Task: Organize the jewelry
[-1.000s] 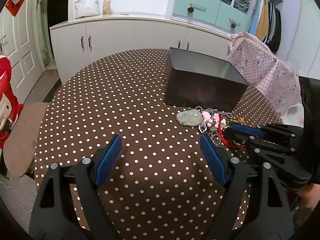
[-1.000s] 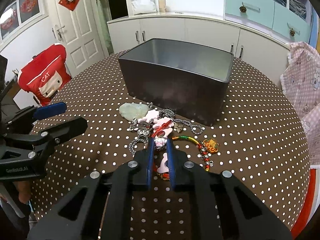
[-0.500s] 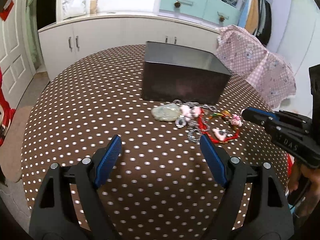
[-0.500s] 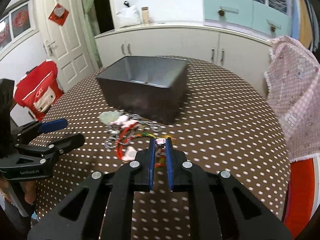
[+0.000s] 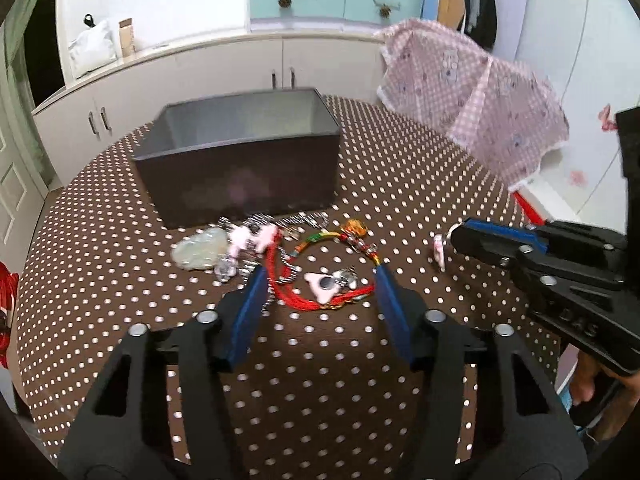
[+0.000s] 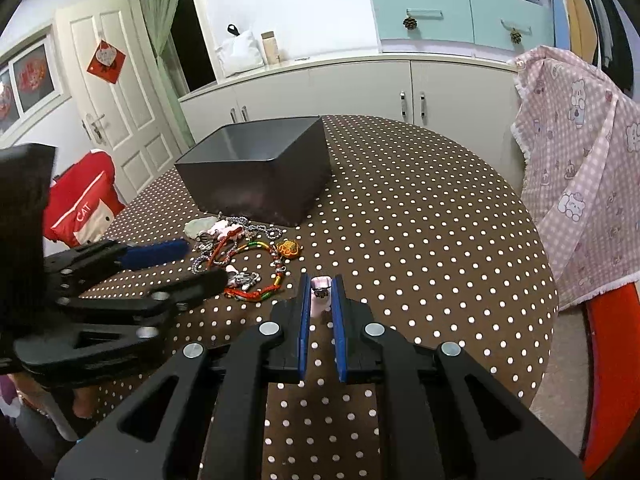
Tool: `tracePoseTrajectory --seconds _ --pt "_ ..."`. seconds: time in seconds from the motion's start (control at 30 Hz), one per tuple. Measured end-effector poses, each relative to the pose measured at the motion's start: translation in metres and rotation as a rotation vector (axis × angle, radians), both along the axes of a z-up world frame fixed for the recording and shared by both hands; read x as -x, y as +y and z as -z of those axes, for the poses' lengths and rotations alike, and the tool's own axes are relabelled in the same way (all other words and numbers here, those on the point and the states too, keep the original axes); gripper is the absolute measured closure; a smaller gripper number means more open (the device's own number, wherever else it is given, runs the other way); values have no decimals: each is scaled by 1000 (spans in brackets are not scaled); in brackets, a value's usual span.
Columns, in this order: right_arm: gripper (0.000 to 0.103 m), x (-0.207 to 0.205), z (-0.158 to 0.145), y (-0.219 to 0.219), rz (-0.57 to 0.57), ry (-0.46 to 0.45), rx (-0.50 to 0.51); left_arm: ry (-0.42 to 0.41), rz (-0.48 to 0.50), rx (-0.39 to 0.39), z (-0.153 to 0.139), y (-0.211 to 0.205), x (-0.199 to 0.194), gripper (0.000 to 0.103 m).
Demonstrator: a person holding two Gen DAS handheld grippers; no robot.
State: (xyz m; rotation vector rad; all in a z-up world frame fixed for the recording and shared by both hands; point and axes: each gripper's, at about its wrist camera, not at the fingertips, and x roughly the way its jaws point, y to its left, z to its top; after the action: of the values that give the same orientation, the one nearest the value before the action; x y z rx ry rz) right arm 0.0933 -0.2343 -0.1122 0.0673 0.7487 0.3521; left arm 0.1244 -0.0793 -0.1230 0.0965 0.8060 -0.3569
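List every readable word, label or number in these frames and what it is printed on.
"CAT": on the red cushion by the door.
"DAS": raised lettering on the right gripper body; any letters before it are unreadable.
Red door ornament: too small to read.

This is a home, likely a bedroom or dressing room. Ahead of the right claw (image 6: 320, 296) a round table (image 6: 420, 220) wears a brown polka-dot cloth. Beyond it runs a low white cabinet (image 6: 360, 88) with 2 mint drawers (image 6: 452, 14) and shelves of folded clothes above. Far left stands a panelled door (image 6: 116, 92) with a red charm; to the right a pink checked cloth (image 6: 580, 160) drapes.
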Motion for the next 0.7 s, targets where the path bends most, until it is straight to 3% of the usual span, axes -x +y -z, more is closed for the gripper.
tracePoseTrajectory --seconds 0.1,0.33,0.43,0.47,0.67,0.7 --pt "94 0 1 -3 -12 1 -13 33 -4 -24 8 -8 -6 58" --pt "94 -3 3 -6 -37 2 -35 59 -10 -51 14 -13 -13 77" --pt "94 -3 1 -6 -43 -2 -37 55 -3 -56 14 -12 -12 81" --pt "94 -3 1 -6 -44 -4 -37 58 1 -52 14 -11 -12 88" --pt "94 -2 -5 -5 -46 -17 -36 59 7 22 5 2 -11 88" --pt "94 -2 -6 -4 -47 -19 -35 56 8 31 3 5 -10 94"
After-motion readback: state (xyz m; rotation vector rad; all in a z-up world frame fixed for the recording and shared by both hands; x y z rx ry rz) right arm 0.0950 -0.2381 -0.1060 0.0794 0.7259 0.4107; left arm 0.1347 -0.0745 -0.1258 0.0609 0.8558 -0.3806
